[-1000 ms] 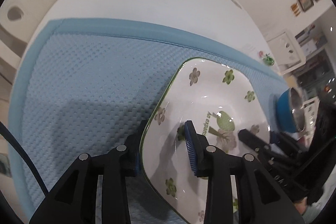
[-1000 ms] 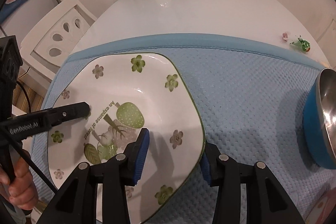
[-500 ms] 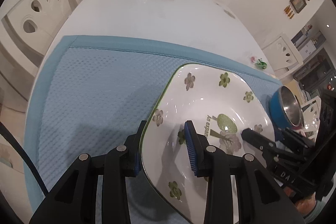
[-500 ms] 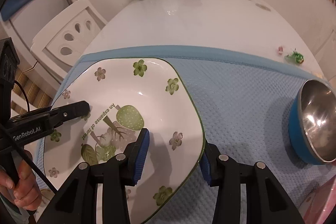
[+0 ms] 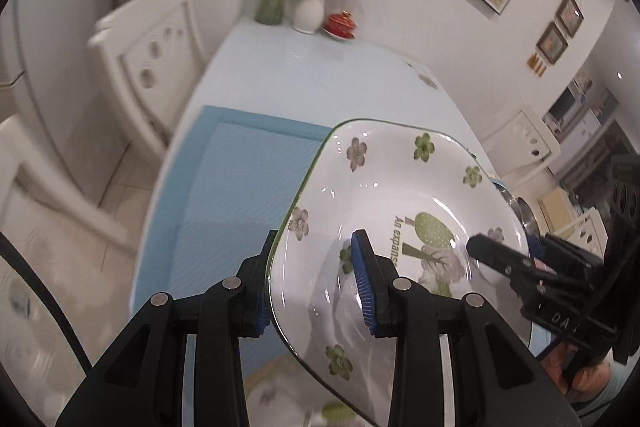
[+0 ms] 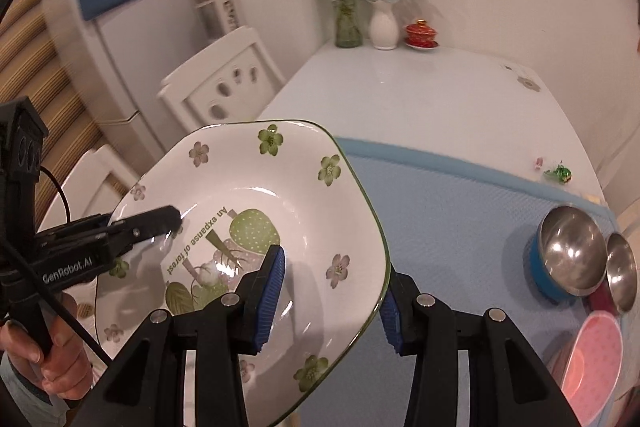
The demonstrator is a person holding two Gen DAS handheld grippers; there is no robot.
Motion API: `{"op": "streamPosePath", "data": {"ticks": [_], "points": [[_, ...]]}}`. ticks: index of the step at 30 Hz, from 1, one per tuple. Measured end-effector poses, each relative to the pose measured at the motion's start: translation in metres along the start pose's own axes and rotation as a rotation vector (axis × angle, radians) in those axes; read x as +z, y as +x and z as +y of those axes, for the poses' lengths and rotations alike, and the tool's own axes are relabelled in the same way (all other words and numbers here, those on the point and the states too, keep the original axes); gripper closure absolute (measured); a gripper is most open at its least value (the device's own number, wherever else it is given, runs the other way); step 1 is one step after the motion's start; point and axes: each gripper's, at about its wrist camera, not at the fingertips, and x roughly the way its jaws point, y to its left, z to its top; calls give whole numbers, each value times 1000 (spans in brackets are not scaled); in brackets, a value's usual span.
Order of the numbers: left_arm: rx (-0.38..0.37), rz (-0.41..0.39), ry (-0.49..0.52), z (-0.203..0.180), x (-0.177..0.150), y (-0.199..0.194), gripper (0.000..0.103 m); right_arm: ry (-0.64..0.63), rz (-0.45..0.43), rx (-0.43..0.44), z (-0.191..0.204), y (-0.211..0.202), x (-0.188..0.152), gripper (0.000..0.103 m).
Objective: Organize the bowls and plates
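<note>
1. Left wrist view: the left tool [image 5: 316, 289] pinches the near-left rim of the square floral plate [image 5: 396, 211], one pad under the rim and one inside the well. A second ago that plate lay flat on the blue mat [image 5: 244, 195]; now it is tilted and raised clear of it, with the mat and the bench [image 5: 304, 75] far lower in the view. The right tool [image 5: 496, 255] reaches in from the right onto the plate's other side. Something pale with a green flower shows blurred below the plate's near edge; I cannot tell what it is.

2. Right wrist view: the right tool [image 6: 330, 297] grips the plate's [image 6: 240, 195] right rim, pads on either side of it. The left tool [image 6: 160, 223], held in the person's hand [image 6: 60, 359], grips the opposite rim. The plate hangs over the mat's [image 6: 460, 227] left edge, toward the white chair [image 6: 224, 87].

3. Same view: a blue steel-lined bowl [image 6: 568, 259] sits near the mat's right edge, a second steel bowl [image 6: 622, 277] touching or just beside it, and a pink lid-like thing [image 6: 592, 355] at the near-right corner.

4. My judgement: the plate has just been lifted off and is being carried to its spot; the bowls look untouched, so most of the sorting remains.
</note>
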Motion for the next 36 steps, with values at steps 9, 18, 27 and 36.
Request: {"op": "streamPosePath", "data": {"ticks": [9,18,27,36], "points": [[60,35,-74,16,-74,-47,73,16,154,98,40,-17,-90,60],[63,132,-86,21,-142,-45,73,-53,216,73,49,-16,-147,60],[78,180,-99,23,-167,-30,73,-48,273,55,44,-2,-171,60],[66,196,-96,22,-167,-17,73,-31,299,30,39,16,-172,60]]}}
